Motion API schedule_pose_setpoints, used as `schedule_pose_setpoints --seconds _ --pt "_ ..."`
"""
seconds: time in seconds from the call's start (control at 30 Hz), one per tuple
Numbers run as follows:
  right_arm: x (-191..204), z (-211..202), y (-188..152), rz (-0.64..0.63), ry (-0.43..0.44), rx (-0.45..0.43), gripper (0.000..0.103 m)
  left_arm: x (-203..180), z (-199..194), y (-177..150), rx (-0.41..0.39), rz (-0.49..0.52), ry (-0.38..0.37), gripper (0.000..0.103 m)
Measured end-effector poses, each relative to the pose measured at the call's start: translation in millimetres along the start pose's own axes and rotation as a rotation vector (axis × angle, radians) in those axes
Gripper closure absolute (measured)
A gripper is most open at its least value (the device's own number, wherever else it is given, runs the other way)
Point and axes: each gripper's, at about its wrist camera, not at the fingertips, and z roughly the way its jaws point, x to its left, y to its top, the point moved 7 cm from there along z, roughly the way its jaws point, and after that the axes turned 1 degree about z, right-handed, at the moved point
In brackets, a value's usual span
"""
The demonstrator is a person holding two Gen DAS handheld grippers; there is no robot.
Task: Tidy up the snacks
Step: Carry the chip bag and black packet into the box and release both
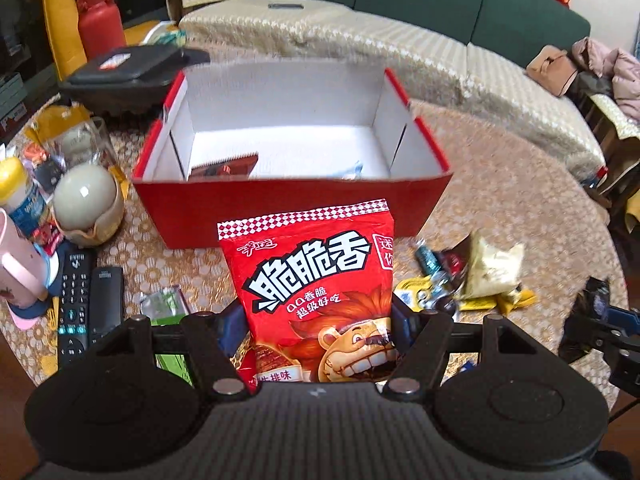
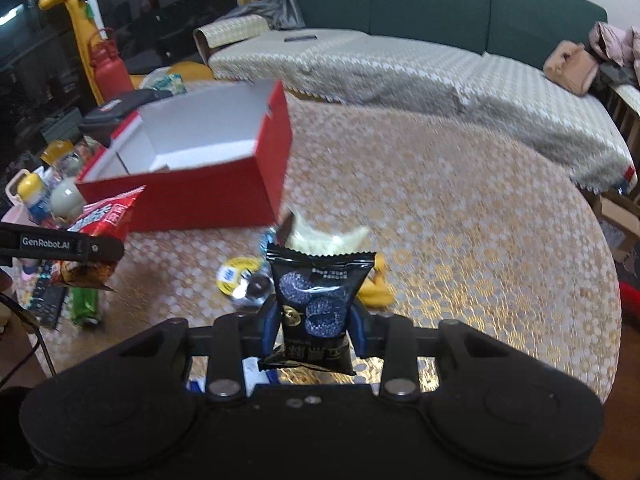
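My left gripper (image 1: 318, 332) is shut on a red snack bag with a cartoon lion (image 1: 316, 280), held upright just in front of the open red box (image 1: 288, 204). The box's white inside holds a dark red packet (image 1: 224, 166) and a pale blue wrapper (image 1: 352, 170). In the right wrist view my right gripper (image 2: 314, 328) is shut on a small black packet with blue rings (image 2: 316, 304), above a pile of loose snacks (image 2: 256, 280). The red box (image 2: 208, 196) lies to its upper left. The left gripper with the red bag (image 2: 106, 216) shows at the left edge there.
Loose snacks (image 1: 472, 280) lie on the round gold-patterned table (image 1: 520, 200) to the right of the box. Two remote controls (image 1: 88, 304), a pink cup (image 1: 18, 268), a pale round pot (image 1: 86, 208) and bottles crowd the left. A sofa (image 1: 400, 40) curves behind.
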Motion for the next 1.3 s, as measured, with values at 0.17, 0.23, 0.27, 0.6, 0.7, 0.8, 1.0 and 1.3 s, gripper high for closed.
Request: schedule_pose_setpoints --seconds 0.17,0.23,0.27,0.6,0.7,0.8,1.0,1.3 --pt "18 -8 25 -0.036 0.028 -0.044 0.069 -5 -14 17 -0.047 0.008 -0.008 0.034" --pt "24 -8 37 -0.049 0.034 -0.057 0.069 -7 -18 24 -0.062 0.015 -0.010 0.034" --pt "27 -7 42 -0.054 0.034 -0.061 0.069 -7 -19 29 -0.068 0.017 -0.010 0.034" --pt "51 17 95 -0.105 0.046 -0.091 0.069 2 -17 71 -0.126 0.035 0.023 0.034" --pt "56 30 109 -0.120 0.051 -0.078 0.069 9 -12 86 -0.133 0.035 0.035 0.034" --pt "62 43 122 -0.138 0.054 -0.074 0.069 16 -3 100 -0.132 0.044 0.054 0.034" --pt "73 73 140 -0.168 0.056 -0.051 0.069 32 23 116 -0.106 0.051 0.092 0.034" --pt "89 123 150 -0.237 0.071 0.020 0.069 53 66 130 -0.057 0.065 0.132 0.034"
